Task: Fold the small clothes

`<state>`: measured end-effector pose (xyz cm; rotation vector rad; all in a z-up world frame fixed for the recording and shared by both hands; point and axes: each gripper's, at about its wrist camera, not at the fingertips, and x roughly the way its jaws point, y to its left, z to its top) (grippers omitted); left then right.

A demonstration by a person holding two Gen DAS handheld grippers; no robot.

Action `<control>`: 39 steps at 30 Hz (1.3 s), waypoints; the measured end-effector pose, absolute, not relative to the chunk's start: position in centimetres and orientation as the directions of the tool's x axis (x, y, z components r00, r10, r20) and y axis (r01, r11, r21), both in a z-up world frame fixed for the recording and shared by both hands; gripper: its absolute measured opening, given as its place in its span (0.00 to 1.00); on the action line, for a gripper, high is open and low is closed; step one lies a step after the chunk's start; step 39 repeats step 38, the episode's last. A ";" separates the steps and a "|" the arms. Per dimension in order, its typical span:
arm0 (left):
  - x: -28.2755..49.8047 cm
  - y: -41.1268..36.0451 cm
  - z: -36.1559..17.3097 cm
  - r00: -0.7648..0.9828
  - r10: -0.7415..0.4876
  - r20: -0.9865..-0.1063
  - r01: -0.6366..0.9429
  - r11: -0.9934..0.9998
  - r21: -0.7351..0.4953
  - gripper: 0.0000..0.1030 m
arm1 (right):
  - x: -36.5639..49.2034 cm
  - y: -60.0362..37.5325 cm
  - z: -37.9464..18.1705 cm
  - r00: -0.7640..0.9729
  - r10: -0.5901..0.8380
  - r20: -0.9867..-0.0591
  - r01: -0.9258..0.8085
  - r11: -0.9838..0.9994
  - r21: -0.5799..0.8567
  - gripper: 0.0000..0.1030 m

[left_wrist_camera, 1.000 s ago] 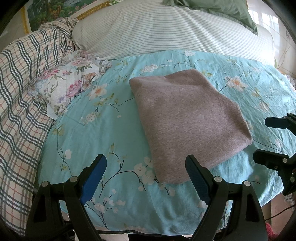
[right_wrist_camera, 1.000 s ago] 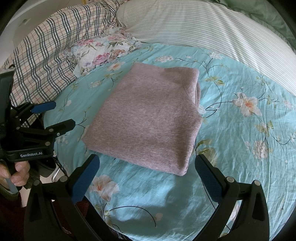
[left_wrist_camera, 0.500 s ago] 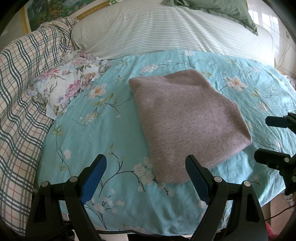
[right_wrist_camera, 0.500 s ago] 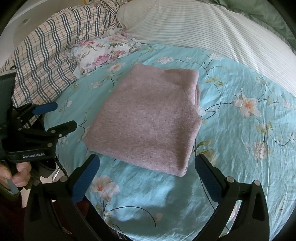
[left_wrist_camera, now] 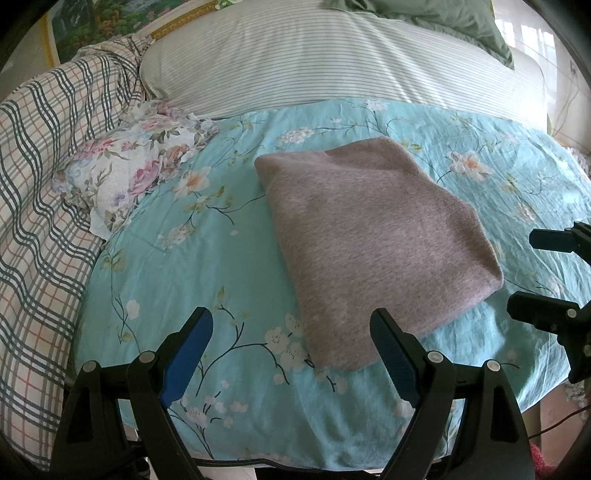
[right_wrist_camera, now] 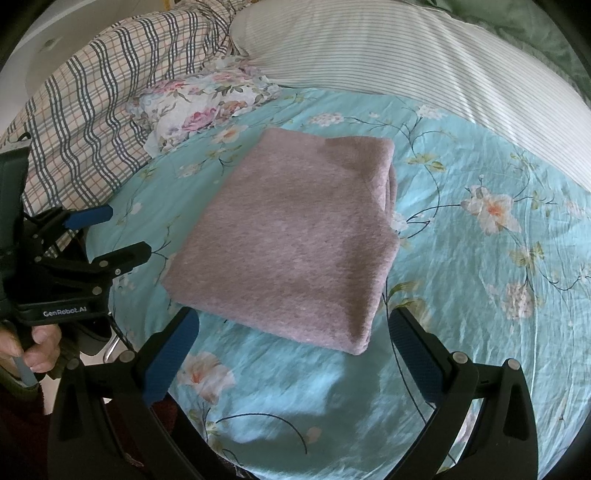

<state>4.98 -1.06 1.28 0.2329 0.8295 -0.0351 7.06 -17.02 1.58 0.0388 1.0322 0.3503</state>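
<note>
**Folded knit rests mid-bed, both grippers held clear**

Left wrist view: the mauve-grey knitted garment, folded into a thick rectangle [left_wrist_camera: 373,247], lies flat on the turquoise floral bedsheet [left_wrist_camera: 184,280], its near corner reaching almost between the left gripper [left_wrist_camera: 291,350] tips. That gripper's blue-padded fingers [left_wrist_camera: 188,354] are spread wide with nothing between them, above the sheet and short of the cloth. I read this as a hands-off pose: the fold looks complete, so nothing needs pinching. At the right edge the right gripper [left_wrist_camera: 546,277] shows side-on, just beside the garment's right corner, also empty and parted.

Right wrist view: the same garment [right_wrist_camera: 291,243] sits ahead of the right gripper [right_wrist_camera: 291,354], whose fingers [right_wrist_camera: 413,358] stand wide apart and hold nothing. The stacked layers show along its right edge, which suggests several folds already made. The left gripper [right_wrist_camera: 99,236] hangs at the left, off the bed's edge, with the person's hand [right_wrist_camera: 37,347] on its handle.

The bed is soft and slightly rumpled. Behind lie a rose-printed white cloth bundle [right_wrist_camera: 199,107], a checked plaid quilt [right_wrist_camera: 92,110] and a long green-striped white bolster [right_wrist_camera: 388,48]; a gilt picture frame [left_wrist_camera: 177,26] shows beyond in the left view.
</note>
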 end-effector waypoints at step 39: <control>8.2 -0.9 1.7 0.694 0.045 -0.719 0.152 0.967 0.206 0.85 | 10.5 -17.9 1.1 0.451 0.319 -0.834 -0.260 0.940 0.219 1.00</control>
